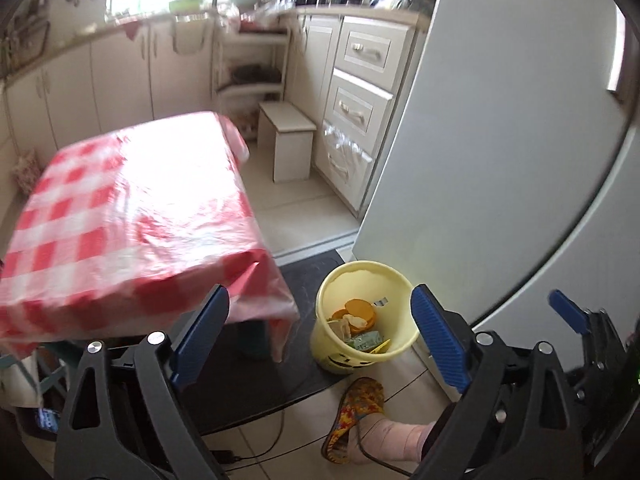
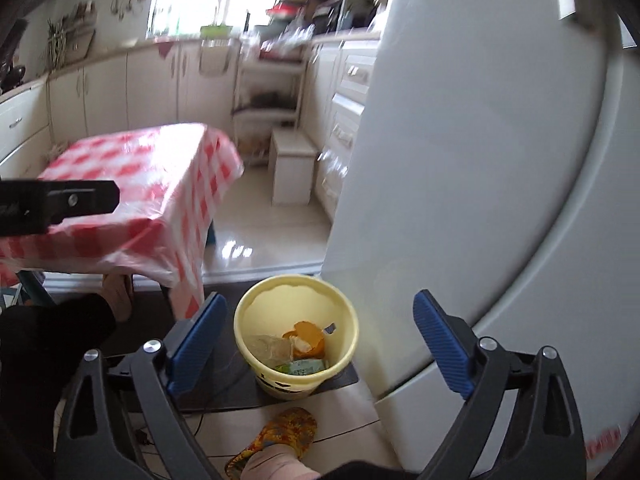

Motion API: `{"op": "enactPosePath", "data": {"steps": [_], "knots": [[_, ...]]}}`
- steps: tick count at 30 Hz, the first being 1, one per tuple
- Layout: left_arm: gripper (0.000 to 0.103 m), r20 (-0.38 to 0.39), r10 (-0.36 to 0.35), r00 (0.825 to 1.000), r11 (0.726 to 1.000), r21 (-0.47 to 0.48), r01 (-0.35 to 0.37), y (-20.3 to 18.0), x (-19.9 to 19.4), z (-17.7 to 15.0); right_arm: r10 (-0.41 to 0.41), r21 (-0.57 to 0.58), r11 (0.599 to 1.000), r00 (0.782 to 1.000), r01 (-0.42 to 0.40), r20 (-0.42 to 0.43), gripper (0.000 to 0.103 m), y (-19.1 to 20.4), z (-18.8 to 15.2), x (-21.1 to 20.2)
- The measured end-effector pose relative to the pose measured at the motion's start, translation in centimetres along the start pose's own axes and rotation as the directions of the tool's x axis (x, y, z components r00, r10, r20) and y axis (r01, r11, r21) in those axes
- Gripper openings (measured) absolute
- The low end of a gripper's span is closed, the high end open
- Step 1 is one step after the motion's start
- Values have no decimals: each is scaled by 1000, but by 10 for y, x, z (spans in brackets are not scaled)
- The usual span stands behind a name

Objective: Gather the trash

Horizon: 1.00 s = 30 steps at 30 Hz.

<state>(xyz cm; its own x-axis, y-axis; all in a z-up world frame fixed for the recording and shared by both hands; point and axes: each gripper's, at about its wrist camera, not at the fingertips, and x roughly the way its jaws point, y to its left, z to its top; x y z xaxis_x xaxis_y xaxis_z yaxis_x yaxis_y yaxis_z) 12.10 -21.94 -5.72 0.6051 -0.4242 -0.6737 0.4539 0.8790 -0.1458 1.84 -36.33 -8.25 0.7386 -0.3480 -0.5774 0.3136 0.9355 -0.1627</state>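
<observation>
A yellow bucket (image 1: 362,316) stands on the floor by the fridge and holds trash: an orange lid (image 1: 358,311), a green packet (image 1: 366,340) and clear wrapping. It also shows in the right wrist view (image 2: 296,334), with the orange lid (image 2: 306,336) and green packet (image 2: 304,367) inside. My left gripper (image 1: 320,336) is open and empty above the bucket. My right gripper (image 2: 320,338) is open and empty, also above it. The right gripper's blue finger shows in the left wrist view (image 1: 566,310).
A table with a red-checked cloth (image 1: 132,216) stands left of the bucket. A white fridge (image 1: 500,140) rises at right. A dark mat (image 1: 304,276) lies under the bucket. The person's slippered foot (image 1: 356,416) is near the bucket. A white stool (image 1: 286,140) and cabinets stand behind.
</observation>
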Motion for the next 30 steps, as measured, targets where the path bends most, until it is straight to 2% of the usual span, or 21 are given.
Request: {"op": "enactPosePath", "data": {"steps": [3, 8, 15, 19, 23, 30], "knots": [[92, 52, 3, 999, 1000, 23, -4, -2, -37, -6, -37, 39, 999, 997, 35, 61, 96, 0, -9, -42], [95, 122, -2, 993, 999, 36, -2, -1, -99, -21, -104, 103, 990, 991, 95, 85, 96, 2, -11, -93], [95, 150, 22, 988, 999, 23, -26, 9, -148, -43, -36, 133, 991, 992, 19, 121, 96, 17, -24, -155], [95, 138, 38, 990, 999, 16, -40, 12, -159, -57, -34, 137, 990, 991, 16, 129, 96, 30, -37, -170], [95, 138, 71, 988, 997, 17, -74, 14, -171, -73, -16, 153, 988, 995, 1, 101, 96, 34, -39, -168], [95, 171, 117, 978, 992, -71, -106, 32, -190, -83, -4, 184, 983, 997, -12, 83, 96, 31, -42, -172]]}}
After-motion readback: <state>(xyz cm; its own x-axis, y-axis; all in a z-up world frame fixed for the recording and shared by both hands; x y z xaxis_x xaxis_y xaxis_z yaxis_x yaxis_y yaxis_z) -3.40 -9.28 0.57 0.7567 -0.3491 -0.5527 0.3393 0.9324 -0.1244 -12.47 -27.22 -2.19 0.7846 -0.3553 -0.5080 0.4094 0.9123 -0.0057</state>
